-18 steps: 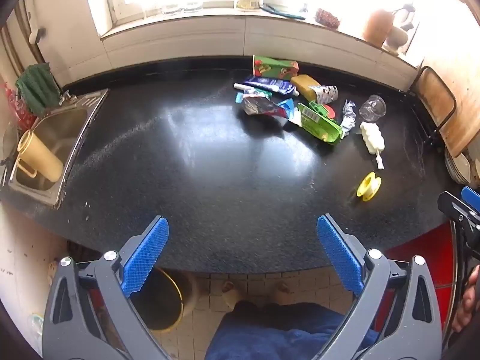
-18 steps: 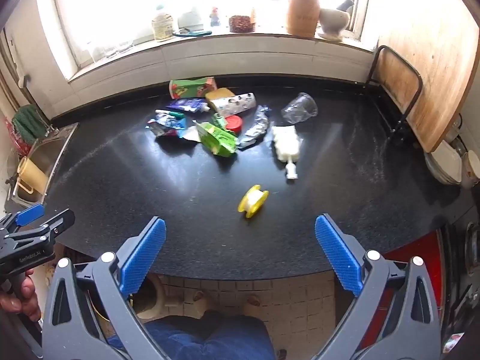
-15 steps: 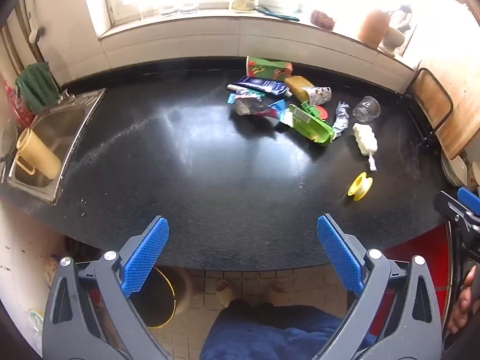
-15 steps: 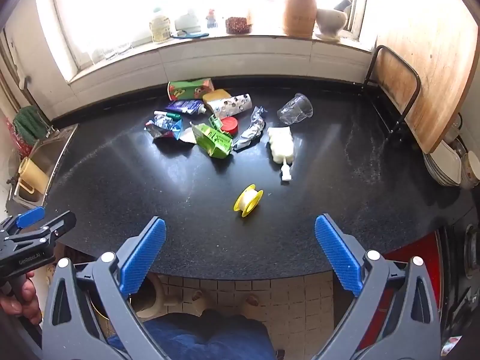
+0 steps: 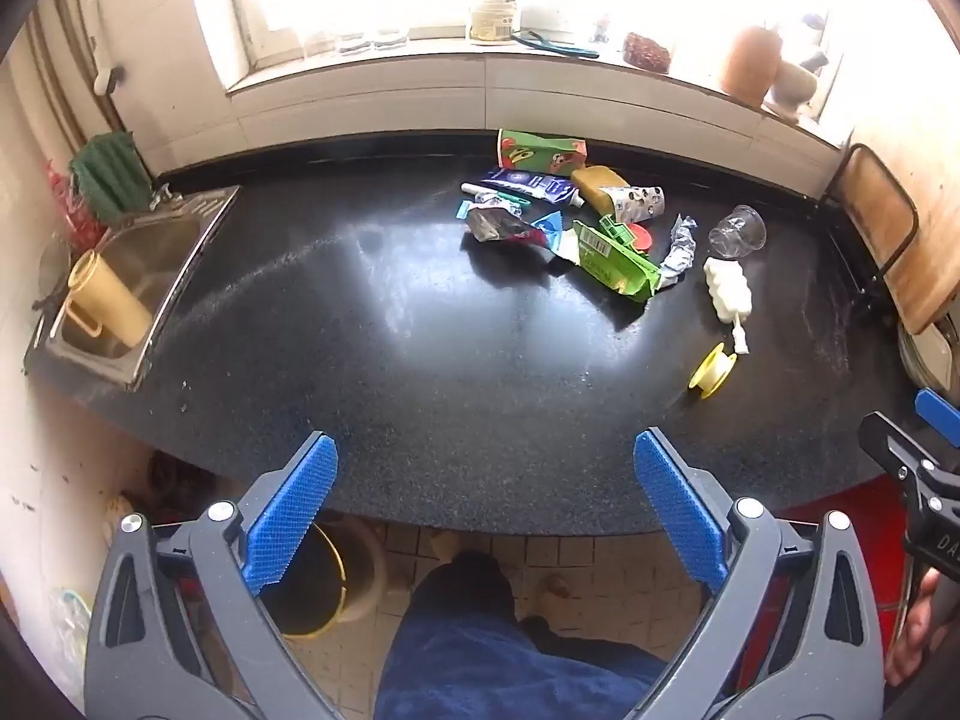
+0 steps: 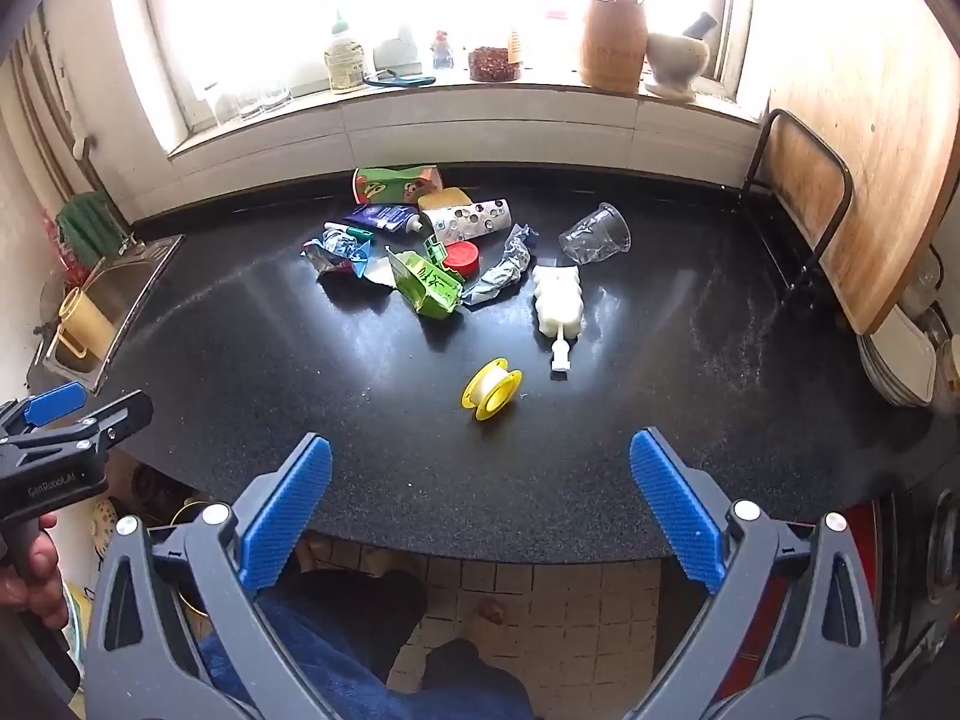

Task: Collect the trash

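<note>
In the left wrist view, the trash pile (image 5: pixel 576 228) had slid toward twelve o'clock and shrunk against half a second earlier, so the camera had drawn back; collection, by my judgement, had not begun. The left gripper (image 5: pixel 486 510) hung tilted downward over the near edge of the black countertop (image 5: pixel 360 312), its blue pads spread wide with nothing between them. The yellow spool (image 5: pixel 712 370) lay at two o'clock, apart from the heap, and a yellow-rimmed bin (image 5: pixel 318 588) showed on the floor at seven o'clock, a likely drop point. In the right wrist view, the same retreat showed: the pile (image 6: pixel 432 246) sat at twelve o'clock, the spool (image 6: pixel 491 388) nearest, the white bottle (image 6: pixel 558 300) and clear cup (image 6: pixel 597 235) at one o'clock. The right gripper (image 6: pixel 480 510) also pointed steeply down, released and empty, short of every item. The other gripper sat at nine o'clock, gripped by a hand (image 6: pixel 30 576).
</note>
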Motion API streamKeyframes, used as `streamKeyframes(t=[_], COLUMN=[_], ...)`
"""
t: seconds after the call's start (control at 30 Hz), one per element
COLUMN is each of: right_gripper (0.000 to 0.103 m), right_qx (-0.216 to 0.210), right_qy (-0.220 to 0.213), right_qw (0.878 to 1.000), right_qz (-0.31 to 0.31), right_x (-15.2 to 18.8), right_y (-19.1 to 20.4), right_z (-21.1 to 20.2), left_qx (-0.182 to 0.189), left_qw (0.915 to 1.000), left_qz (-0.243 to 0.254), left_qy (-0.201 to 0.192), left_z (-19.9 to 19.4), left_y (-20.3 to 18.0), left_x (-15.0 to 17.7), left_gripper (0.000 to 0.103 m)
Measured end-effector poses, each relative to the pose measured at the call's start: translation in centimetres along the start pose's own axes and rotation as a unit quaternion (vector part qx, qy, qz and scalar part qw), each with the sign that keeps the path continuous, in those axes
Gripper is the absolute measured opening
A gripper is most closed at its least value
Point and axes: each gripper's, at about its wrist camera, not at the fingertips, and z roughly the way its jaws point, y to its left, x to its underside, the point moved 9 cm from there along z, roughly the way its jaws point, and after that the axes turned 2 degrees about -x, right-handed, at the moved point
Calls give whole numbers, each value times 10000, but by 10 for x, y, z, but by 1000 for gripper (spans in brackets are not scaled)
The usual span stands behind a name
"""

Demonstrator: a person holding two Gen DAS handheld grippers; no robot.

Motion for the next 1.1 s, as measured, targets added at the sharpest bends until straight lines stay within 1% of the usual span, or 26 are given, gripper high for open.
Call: streamKeyframes(t=[0.13,0.2,0.33,0.5,0.73,0.83,1.1], right_gripper=[97,97,97,97,97,97,97], right_qx=[-118,-87,-147,-175,-243,-249,-259], right_qy=[-4,-79,-15,-54,-53,-65,-159], right_qw=[9999,9999,9998,9998,9995,9996,9994], right_qz=[113,76,120,62,170,153,152], right_x=[1,0,2,0,-3,-6,-15], right_y=[-4,-5,-5,-7,-10,-10,-3], right_z=[-3,-5,-4,-7,-7,-7,-7], left_qx=[-26,-9,10,-30,-101,-83,-57], left_qw=[9999,9999,9998,9997,9997,9999,9998], left_qz=[99,118,176,228,203,149,202], left_qy=[-13,-53,-24,-79,-8,-6,-42], left_z=[-4,-6,-7,-12,-10,-11,-5], left_y=[-11,-14,-23,-28,-25,-21,-23], left_x=[1,0,1,1,0,-2,-12], left_gripper=[96,96,96,96,96,96,96])
